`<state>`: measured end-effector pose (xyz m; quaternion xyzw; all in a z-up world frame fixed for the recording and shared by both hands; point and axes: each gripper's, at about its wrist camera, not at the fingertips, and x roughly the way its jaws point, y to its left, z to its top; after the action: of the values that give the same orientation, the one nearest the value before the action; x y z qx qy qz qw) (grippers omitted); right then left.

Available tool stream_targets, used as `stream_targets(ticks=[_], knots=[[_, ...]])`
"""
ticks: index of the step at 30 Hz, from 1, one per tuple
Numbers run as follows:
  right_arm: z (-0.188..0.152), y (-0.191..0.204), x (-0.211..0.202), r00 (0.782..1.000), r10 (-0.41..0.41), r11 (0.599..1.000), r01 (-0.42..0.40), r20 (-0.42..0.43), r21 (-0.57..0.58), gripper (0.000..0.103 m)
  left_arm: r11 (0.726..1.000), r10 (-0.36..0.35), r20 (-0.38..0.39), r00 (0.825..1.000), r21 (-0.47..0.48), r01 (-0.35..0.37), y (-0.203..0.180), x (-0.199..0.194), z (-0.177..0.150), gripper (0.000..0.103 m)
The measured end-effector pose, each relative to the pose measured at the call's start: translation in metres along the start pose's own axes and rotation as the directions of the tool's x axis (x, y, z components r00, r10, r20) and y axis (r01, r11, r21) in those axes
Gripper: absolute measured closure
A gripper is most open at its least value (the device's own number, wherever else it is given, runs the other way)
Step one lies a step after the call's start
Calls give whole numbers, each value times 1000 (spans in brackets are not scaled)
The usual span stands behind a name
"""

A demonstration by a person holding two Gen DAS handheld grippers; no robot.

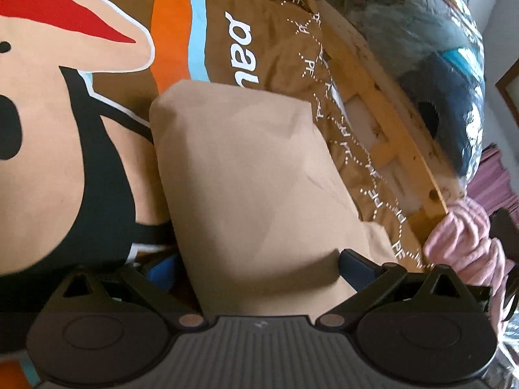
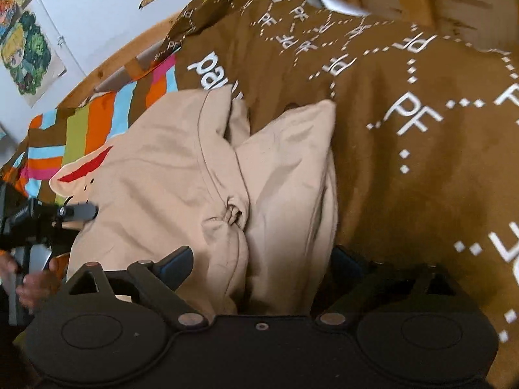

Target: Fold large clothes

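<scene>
A beige garment (image 1: 246, 175) lies folded on a cartoon-print bedspread (image 1: 48, 97). In the left wrist view its near end runs between the wide-spread blue-padded fingers of my left gripper (image 1: 259, 269), and the pads do not press on it. In the right wrist view the same beige garment (image 2: 181, 175) shows as two bunched layers with a seam and a crease. It passes between the fingers of my right gripper (image 2: 259, 259), which stand far apart and clear of the cloth.
The brown bedspread with white "PF" lettering (image 2: 421, 162) spreads to the right. A wooden bed frame (image 1: 389, 136), a plastic-wrapped bundle (image 1: 438, 64) and pink fabric (image 1: 464, 243) lie beyond the bed's edge. A hand (image 2: 32, 282) holds the other tool at left. Posters (image 2: 29, 58) hang on the wall.
</scene>
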<state>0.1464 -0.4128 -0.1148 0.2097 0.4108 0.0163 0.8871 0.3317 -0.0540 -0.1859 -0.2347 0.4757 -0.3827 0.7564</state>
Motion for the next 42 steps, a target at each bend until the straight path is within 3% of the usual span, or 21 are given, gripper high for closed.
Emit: stream_targets(ticks=[5,12,16,18,20,26,33,37,42], knots=[[0,3,8,999,49,998,-49,-11,28,9,998,-4,10,1000,-59,5,4,10,12,1],[-2,0,12,1000,14,999,-15,12,52,53,992,118,26,993,43,-119,-22,12,11,21],[-4,8,11,1000,-7,1000,7,23,0,68,975,162,76,984,142,-172,-43,7,5,29],[-6,15,8,999,-11,1000,12,38,-28,79,969,165,100,981,167,-180,-53,4,4,34],[-6,21,1,998,-12,998,16,67,-59,83,965,155,126,980,192,-178,-63,-2,2,36],[-7,50,-22,989,-10,989,32,150,-146,88,937,159,188,969,282,-208,-97,-32,2,38],[10,87,-38,978,35,984,2,207,-176,88,924,205,241,949,271,-269,-115,-82,30,38],[30,116,-28,972,78,979,-33,223,-201,88,911,257,259,931,255,-323,-101,-119,50,38],[41,158,13,970,129,975,-86,206,-205,88,895,331,278,902,210,-393,-66,-142,66,38]])
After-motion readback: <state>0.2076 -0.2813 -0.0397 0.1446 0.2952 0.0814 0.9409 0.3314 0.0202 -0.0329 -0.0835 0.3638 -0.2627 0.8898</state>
